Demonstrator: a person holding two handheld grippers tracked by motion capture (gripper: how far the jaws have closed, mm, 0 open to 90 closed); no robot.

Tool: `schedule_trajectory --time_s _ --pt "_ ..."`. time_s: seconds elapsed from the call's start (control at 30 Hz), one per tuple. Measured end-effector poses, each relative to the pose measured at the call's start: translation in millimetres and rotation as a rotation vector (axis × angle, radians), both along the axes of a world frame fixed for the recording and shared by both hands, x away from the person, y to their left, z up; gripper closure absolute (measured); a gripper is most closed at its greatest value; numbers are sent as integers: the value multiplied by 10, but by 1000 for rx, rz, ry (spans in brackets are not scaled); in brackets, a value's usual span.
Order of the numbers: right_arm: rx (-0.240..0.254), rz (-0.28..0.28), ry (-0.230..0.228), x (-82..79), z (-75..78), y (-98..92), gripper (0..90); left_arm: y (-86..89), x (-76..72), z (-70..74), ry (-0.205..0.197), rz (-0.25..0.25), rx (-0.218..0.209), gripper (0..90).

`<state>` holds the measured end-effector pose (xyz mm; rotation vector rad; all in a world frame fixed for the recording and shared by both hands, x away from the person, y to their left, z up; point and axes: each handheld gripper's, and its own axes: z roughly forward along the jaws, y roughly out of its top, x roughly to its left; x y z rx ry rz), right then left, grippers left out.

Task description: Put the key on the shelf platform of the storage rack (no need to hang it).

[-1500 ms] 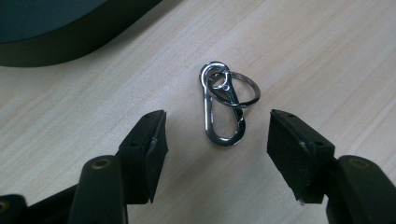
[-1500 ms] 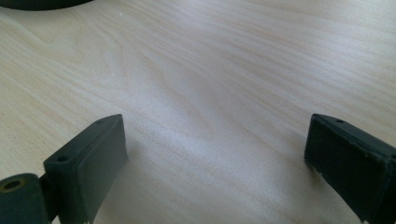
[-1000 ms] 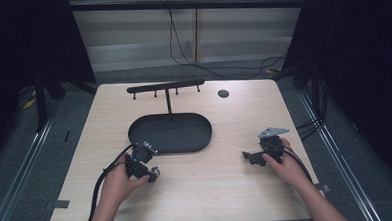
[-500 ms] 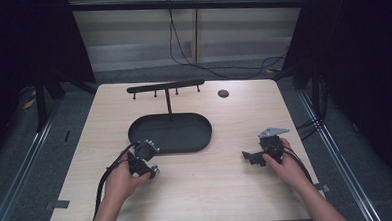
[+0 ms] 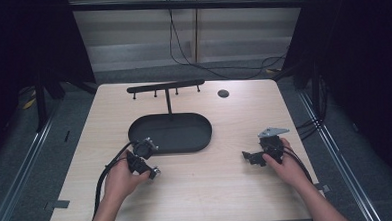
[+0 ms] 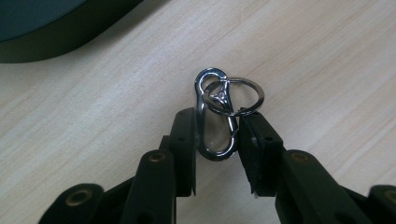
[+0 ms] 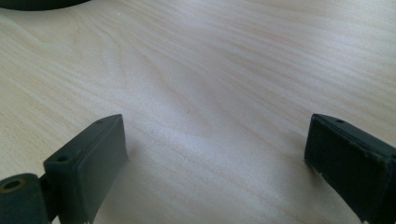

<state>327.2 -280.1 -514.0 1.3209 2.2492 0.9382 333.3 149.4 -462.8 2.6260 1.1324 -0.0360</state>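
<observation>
1. The left gripper (image 6: 217, 140) has just been closing on a metal clip (image 6: 214, 116) – a carabiner with a key ring (image 6: 239, 95) looped through its top. Both pads now press its sides.
2. The clip lies flat on the table (image 5: 212, 190), near the front left, just in front of the dark oval tray (image 5: 170, 134). In the high view it is a small glint at the tip of the left gripper (image 5: 149, 170).
3. The right gripper (image 7: 217, 154) has its jaws wide, with nothing between them, and rests on bare wood at the right (image 5: 253, 158).
4. Risk: the pads catch the clip low, near its rounded bottom end. The smooth curved metal could squirt out or pivot when lifted.
5. Risk: the loose ring hangs free of the grip; it may swing and snag on a peg of the rack (image 5: 165, 87) if the clip is meant to hang there, which I judge likely.
6. Risk: one pad seems to bear on the spring gate – squeezing may push it in and loosen the hold.
7. Hard to make out: how deeply the pads overlap the clip, and whether it has left the table. The rack pegs are tiny in the high view; the small dark disc (image 5: 223, 93) at the back cannot be identified.
</observation>
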Motion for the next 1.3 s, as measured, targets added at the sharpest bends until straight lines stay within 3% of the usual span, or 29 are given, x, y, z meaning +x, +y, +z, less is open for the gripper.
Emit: schedule_trajectory --time_s 0.4,0.6,0.77,1.3 --pt "0 0 0 0 0 0 51 51 22 100 19 20 -40 678" --pt "0 0 0 0 0 0 51 55 52 219 8 27 -41 679" --pt "0 0 0 0 0 0 51 81 92 340 16 35 -66 679" --pt "0 0 1 0 0 0 50 87 148 617 14 33 -44 678"
